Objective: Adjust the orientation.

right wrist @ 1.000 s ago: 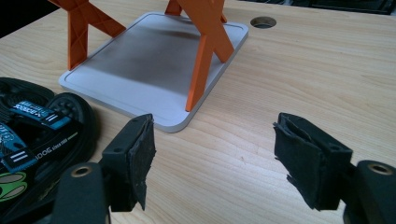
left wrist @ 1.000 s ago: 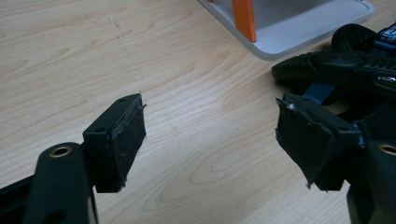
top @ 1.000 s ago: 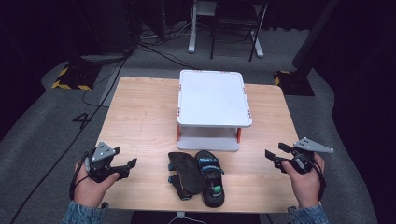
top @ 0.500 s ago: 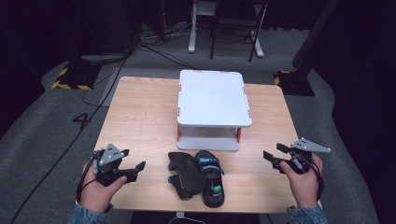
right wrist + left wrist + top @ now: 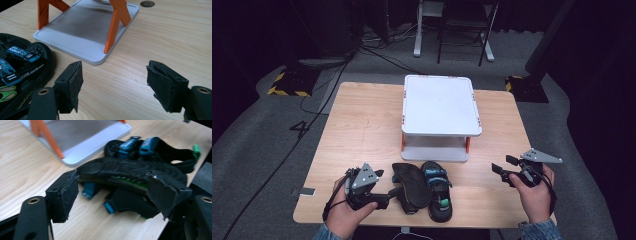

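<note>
As gripper point(image 5: 112, 195) gapes, sandal point(image 5: 130, 173) just ahead

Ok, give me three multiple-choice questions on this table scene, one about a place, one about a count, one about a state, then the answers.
1. Where do the sandals lie?
A. on top of the white rack
B. on the table in front of the rack, near the person's edge
C. on the floor

2. How many sandals are there?
A. one
B. two
C. four

3. How do the jaws of the right hand-held gripper stand?
A. open, with nothing between them
B. shut on a sandal
C. shut on a leg of the rack

Answers:
1 B, the high view shows them on the wooden table between the white rack and the near edge.
2 B, one lies sole up, one shows blue straps.
3 A, the right gripper view shows bare wood between the pads.
</note>
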